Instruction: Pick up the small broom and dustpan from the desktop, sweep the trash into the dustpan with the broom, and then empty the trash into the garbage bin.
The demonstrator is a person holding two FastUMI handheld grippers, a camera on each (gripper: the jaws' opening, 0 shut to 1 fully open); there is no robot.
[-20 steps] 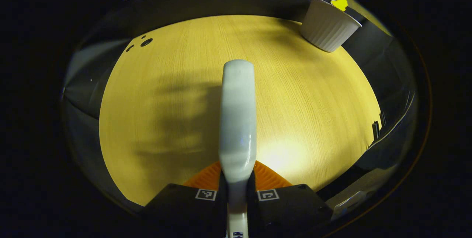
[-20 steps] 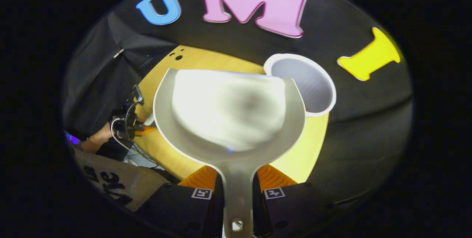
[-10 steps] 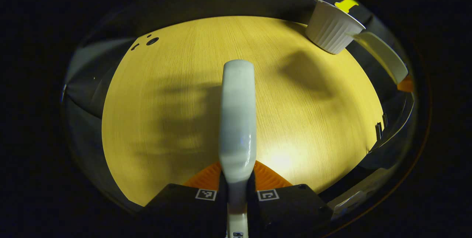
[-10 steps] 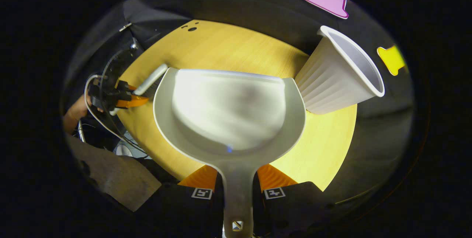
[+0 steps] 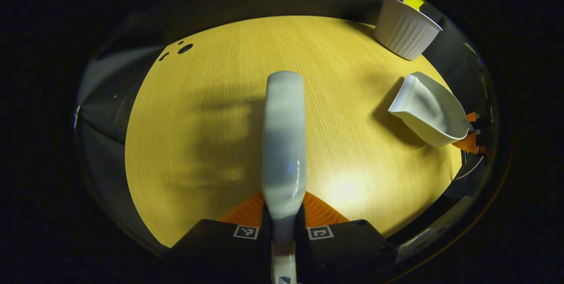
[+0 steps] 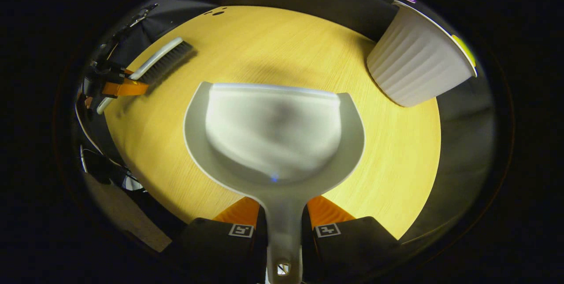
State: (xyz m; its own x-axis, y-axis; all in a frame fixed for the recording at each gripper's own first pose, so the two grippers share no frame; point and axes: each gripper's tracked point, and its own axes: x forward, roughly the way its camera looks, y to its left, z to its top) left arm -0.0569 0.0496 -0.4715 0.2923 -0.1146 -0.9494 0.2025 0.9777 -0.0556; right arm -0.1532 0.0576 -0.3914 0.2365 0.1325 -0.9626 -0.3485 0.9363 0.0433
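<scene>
Right now the wooden table (image 5: 211, 112) takes up most of what I see from both grippers. At its far edge stands the white ribbed garbage bin (image 6: 414, 61), upright, near the table's right corner in the right gripper view. Next in size is the white dustpan (image 6: 273, 134): my right gripper (image 6: 283, 226) has both fingers pressed on its handle, and the pan reaches forward over the table, mouth toward the far side, well short of the bin. I cannot tell whether the pan touches the table. In the left gripper view the same dustpan (image 5: 429, 110) sits off to the right. My left gripper (image 5: 283, 226) clamps the small broom (image 5: 284, 143) by its handle; seen from the right gripper view, its dark bristles (image 6: 169, 61) point down at the table's left side.
</scene>
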